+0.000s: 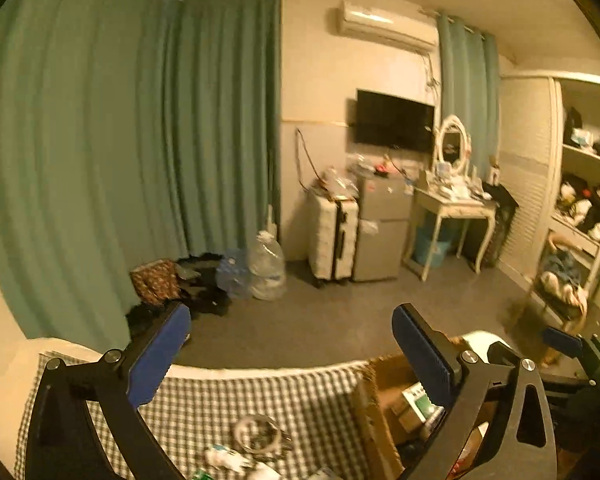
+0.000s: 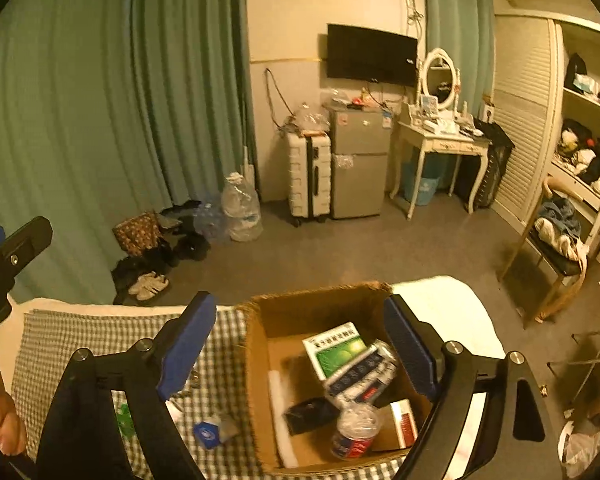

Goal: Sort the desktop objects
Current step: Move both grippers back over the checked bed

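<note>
With both my left hand-held gripper (image 1: 288,354) and right hand-held gripper (image 2: 300,340) spread wide and empty above the cardboard box (image 2: 260,364), I risk knocking the loose blue packet (image 2: 207,434) beside it.

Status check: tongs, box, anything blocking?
Left tongs open, empty. Right tongs open, empty, over cardboard box. Box part-filled; loose items remain on checkered cloth. Nothing blocking.

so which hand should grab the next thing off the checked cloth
Left, probably. The left gripper is open over the cloth, with the metal ring just ahead. The right gripper is open above the box.
</note>
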Motion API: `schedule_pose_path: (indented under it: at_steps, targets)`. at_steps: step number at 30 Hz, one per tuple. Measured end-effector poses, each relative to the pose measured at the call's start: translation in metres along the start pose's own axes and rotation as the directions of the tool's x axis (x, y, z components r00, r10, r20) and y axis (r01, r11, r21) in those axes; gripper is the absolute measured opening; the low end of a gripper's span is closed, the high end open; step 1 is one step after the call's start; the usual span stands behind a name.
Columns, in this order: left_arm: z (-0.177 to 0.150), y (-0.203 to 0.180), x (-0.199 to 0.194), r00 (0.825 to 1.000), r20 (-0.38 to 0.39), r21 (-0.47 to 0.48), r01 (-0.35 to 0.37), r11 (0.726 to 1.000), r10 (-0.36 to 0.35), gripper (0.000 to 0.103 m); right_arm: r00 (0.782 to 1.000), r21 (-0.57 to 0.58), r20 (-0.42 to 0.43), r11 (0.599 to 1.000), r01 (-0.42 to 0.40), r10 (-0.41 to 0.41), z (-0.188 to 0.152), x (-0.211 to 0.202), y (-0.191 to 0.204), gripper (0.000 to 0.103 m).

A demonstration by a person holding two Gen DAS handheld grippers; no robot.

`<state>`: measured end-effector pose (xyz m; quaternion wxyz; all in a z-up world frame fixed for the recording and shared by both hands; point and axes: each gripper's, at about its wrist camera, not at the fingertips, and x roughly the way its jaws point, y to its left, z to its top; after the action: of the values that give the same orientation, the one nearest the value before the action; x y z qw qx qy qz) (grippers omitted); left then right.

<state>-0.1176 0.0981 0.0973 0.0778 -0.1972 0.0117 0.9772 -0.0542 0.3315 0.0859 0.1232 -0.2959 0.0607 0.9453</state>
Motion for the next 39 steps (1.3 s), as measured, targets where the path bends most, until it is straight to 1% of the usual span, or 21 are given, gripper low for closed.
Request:
schedule_pose_path:
  at_steps: [4,6,8,10,11,13,16,17,19,22,24,28,32,34,36,39]
  targets:
    - [0.009,0.025,-0.014,1.000,0.021,-0.017,-0.015,1.000,0.015,0.103,0.999,-0.012,0.040,0.999,-0.032,0.033,0.009,-0.014,0.025,0.088]
    - [0.011,0.038,-0.019,1.000,0.018,-0.025,-0.011,1.000,0.012,0.103,0.998,-0.031,0.050,0.998,-0.045,0.047,0.011,-0.018,0.037,0.089]
    - [0.012,0.050,-0.024,1.000,0.025,-0.024,0.005,1.000,-0.004,0.103,0.996,-0.057,0.067,0.997,-0.061,0.064,0.011,-0.023,0.051,0.094]
    - [0.013,0.059,-0.030,0.999,0.046,0.000,0.005,1.000,-0.006,0.103,0.990,-0.095,0.087,0.990,-0.101,0.109,0.008,-0.028,0.066,0.097]
    - [0.014,0.061,-0.031,0.999,0.052,0.011,0.001,1.000,-0.002,0.103,0.988,-0.115,0.097,0.988,-0.106,0.118,0.005,-0.030,0.072,0.098]
    - [0.013,0.072,-0.033,0.997,0.064,0.034,-0.033,0.999,0.031,0.103,0.986,-0.153,0.112,0.983,-0.103,0.121,-0.001,-0.030,0.087,0.098]
    - [0.012,0.087,-0.033,0.997,0.050,0.013,-0.057,0.998,0.057,0.103,0.987,-0.147,0.096,0.983,-0.110,0.125,-0.003,-0.024,0.099,0.098]
    - [0.012,0.096,-0.032,0.997,0.041,-0.007,-0.067,0.998,0.067,0.103,0.988,-0.142,0.094,0.983,-0.113,0.127,-0.003,-0.023,0.101,0.098]
    - [0.011,0.106,-0.030,0.997,0.025,-0.027,-0.079,0.997,0.079,0.103,0.987,-0.126,0.099,0.986,-0.112,0.125,-0.001,-0.022,0.107,0.098]
    - [0.009,0.124,-0.029,0.995,0.012,-0.054,-0.095,0.994,0.096,0.103,0.987,-0.120,0.095,0.985,-0.121,0.132,-0.001,-0.020,0.115,0.103]
    - [0.005,0.136,-0.028,0.994,0.006,-0.066,-0.104,0.992,0.105,0.103,0.984,-0.125,0.095,0.982,-0.138,0.151,0.000,-0.021,0.122,0.103]
    - [-0.007,0.153,-0.026,0.994,-0.028,-0.063,-0.105,0.992,0.104,0.103,0.982,-0.176,0.089,0.973,-0.151,0.168,-0.006,-0.019,0.138,0.103]
    - [-0.023,0.165,-0.023,0.993,-0.055,-0.030,-0.103,0.994,0.101,0.103,0.980,-0.188,0.050,0.966,-0.180,0.192,-0.018,-0.007,0.151,0.103]
    - [-0.031,0.171,-0.020,0.992,-0.069,-0.025,-0.103,0.994,0.101,0.103,0.981,-0.221,0.027,0.958,-0.180,0.191,-0.024,0.001,0.158,0.103]
    - [-0.040,0.177,-0.009,0.990,-0.099,-0.023,-0.106,0.994,0.103,0.103,0.983,-0.262,0.009,0.949,-0.177,0.186,-0.031,0.009,0.165,0.103]
    - [-0.056,0.188,0.005,0.984,-0.142,-0.038,-0.110,0.993,0.104,0.103,0.978,-0.298,-0.013,0.933,-0.202,0.208,-0.041,0.018,0.169,0.103]
